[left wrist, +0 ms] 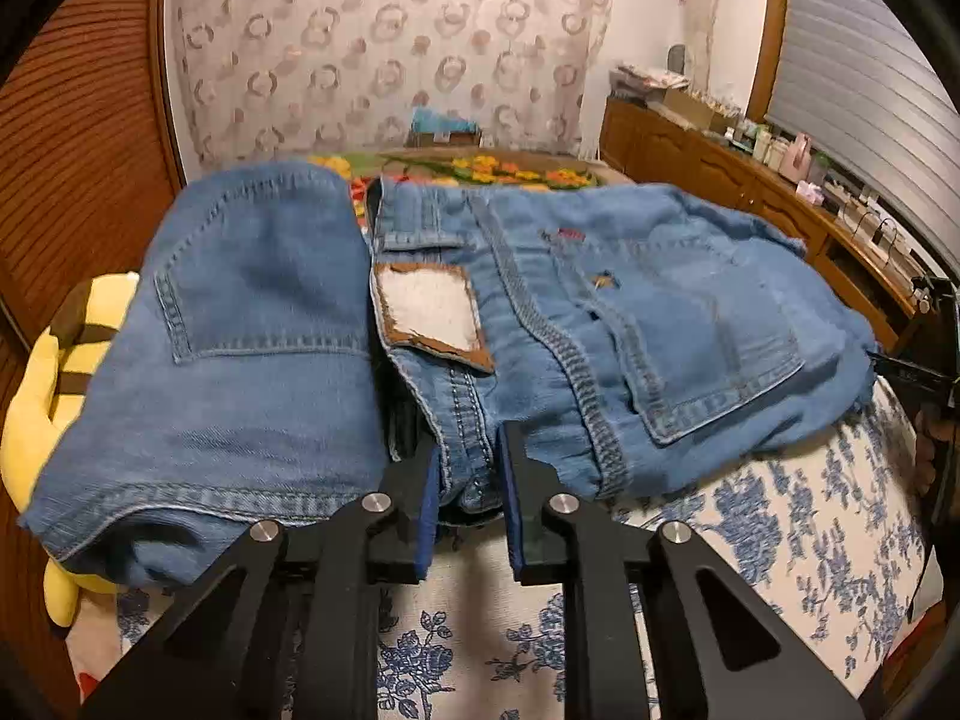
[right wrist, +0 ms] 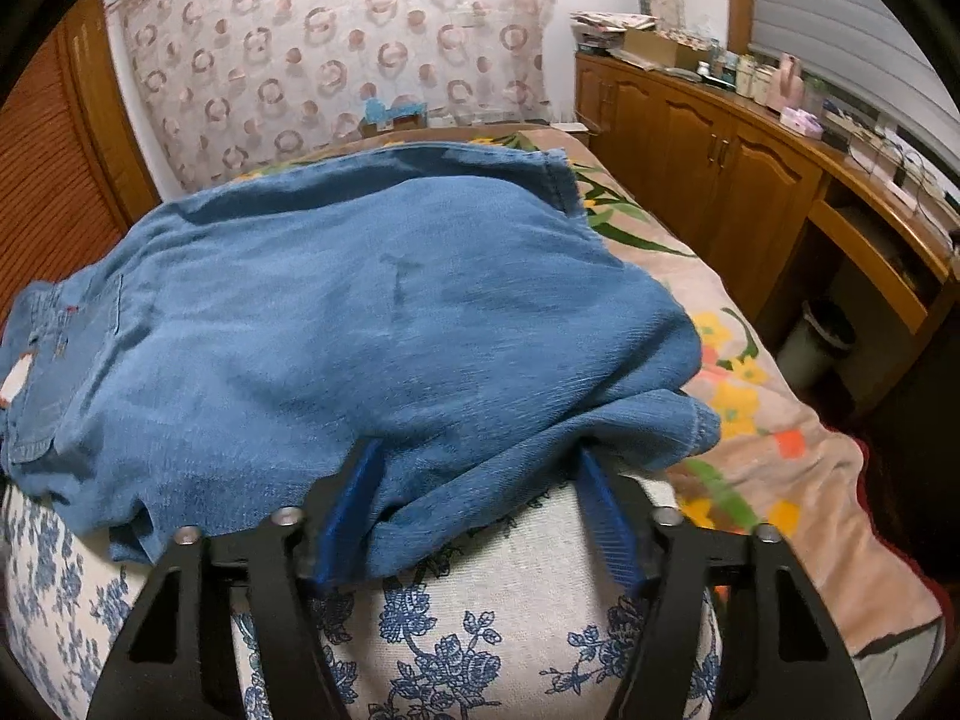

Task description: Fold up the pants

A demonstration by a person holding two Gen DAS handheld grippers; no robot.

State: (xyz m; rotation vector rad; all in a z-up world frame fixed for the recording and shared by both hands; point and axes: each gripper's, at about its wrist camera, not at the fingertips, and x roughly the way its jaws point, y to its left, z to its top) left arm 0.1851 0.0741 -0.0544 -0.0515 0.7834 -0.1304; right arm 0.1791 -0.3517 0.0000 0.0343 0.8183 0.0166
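Observation:
Blue jeans (left wrist: 600, 312) lie on a bed with a white and blue flowered cover (left wrist: 780, 540), waistband and brown patch toward me. My left gripper (left wrist: 468, 450) has its jaws closed on the waistband edge near the fly. A second, folded pair of jeans (left wrist: 240, 330) lies to the left. In the right wrist view the jeans' legs (right wrist: 390, 312) are folded over. My right gripper (right wrist: 480, 456) has its jaws wide apart around the near fabric edge, which drapes over the fingers.
A yellow striped plush toy (left wrist: 42, 408) lies under the folded jeans at left. A floral blanket (right wrist: 780, 420) covers the bed's far side. Wooden cabinets (right wrist: 720, 168) with clutter line the right wall. A bin (right wrist: 816, 342) stands below.

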